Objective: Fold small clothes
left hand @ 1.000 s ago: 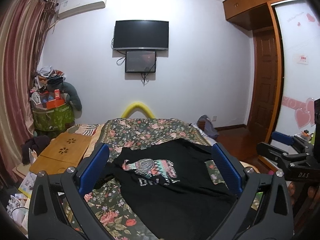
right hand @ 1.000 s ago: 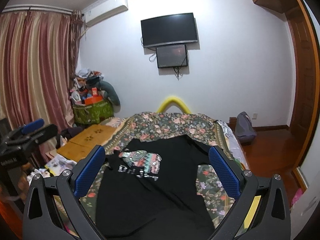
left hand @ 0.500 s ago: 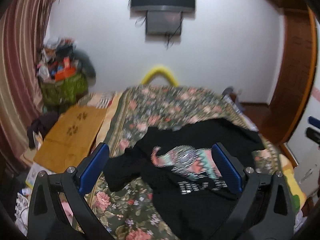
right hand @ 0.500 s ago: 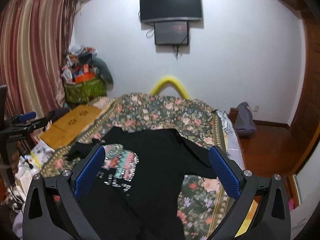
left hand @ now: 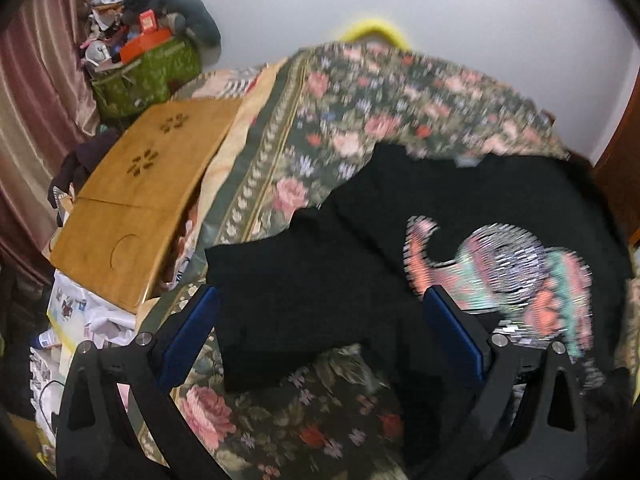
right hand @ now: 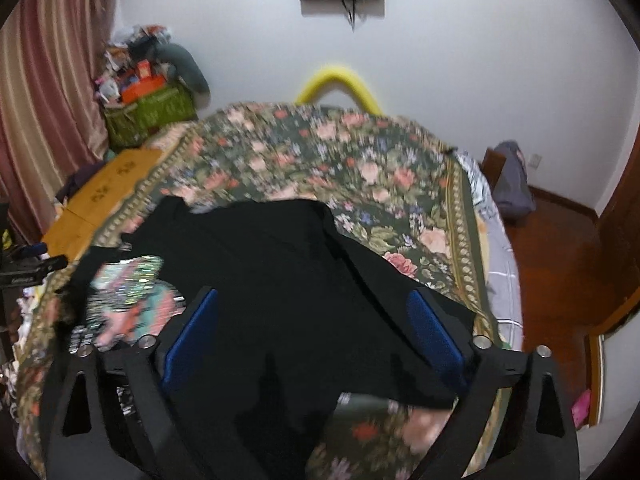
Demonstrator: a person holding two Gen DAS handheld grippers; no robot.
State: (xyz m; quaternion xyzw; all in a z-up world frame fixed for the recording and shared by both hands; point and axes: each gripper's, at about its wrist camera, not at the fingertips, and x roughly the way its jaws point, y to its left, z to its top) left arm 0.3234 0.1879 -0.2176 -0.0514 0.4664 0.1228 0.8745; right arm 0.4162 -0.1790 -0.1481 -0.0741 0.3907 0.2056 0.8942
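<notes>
on the bedspread (left hand: 328,128) lay a soft, light black shirt (left hand: 460,208); left gripper (left hand: 320,332) and right gripper (right hand: 312,324), both spread apart and empty, hung over its sleeves, the best holds.

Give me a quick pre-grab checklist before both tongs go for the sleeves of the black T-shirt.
1. Left tongs open: ok, blue pads wide apart, nothing between them.
2. Right tongs open: ok, likewise empty.
3. Black T-shirt with the patterned elephant print lying spread on the floral bedspread: ok, not yet folded.
4. Left-side short sleeve reachable: ok, it lies flat in front of the left tongs.
5. Right-side short sleeve reachable: ok, it lies beside the right tongs' pad, near the bed's edge.
6. Fabric free of wrinkles: cannot tell, both views are motion-blurred.
</notes>
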